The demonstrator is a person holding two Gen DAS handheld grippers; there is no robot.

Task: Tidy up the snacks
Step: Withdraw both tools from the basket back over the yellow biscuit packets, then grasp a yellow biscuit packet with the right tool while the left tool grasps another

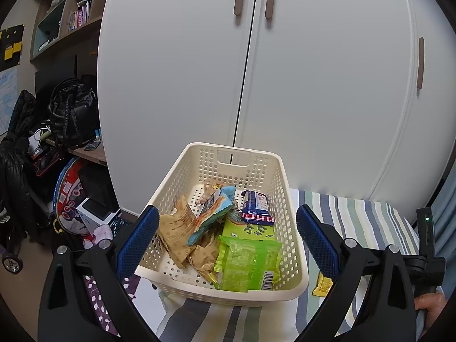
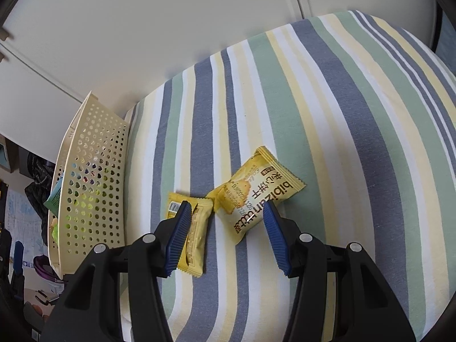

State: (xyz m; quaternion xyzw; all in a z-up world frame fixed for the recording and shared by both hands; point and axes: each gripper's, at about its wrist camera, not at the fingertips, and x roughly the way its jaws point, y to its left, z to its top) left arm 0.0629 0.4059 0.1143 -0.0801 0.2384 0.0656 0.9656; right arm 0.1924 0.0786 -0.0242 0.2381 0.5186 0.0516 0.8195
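Observation:
A cream perforated basket (image 1: 290,256) sits on a striped bedsheet (image 1: 370,222) and holds several snack packs: green (image 1: 248,262), blue and red (image 1: 256,208), light blue (image 1: 213,213), tan (image 1: 173,230). My left gripper (image 1: 228,225) hovers open over its near end, holding nothing. In the right wrist view two yellow biscuit packs lie on the sheet: a larger one (image 2: 256,191) and a smaller one (image 2: 193,236). My right gripper (image 2: 225,208) stands open just above them, straddling the larger pack's near end. The basket (image 2: 88,182) stands to their left.
White wardrobe doors (image 1: 285,71) rise right behind the basket. Left of the bed are a cluttered desk with a black bag (image 1: 71,111), shelves (image 1: 65,14) and boxes on the floor. A yellow pack (image 1: 322,283) lies right of the basket. A hand (image 1: 427,303) grips the other tool.

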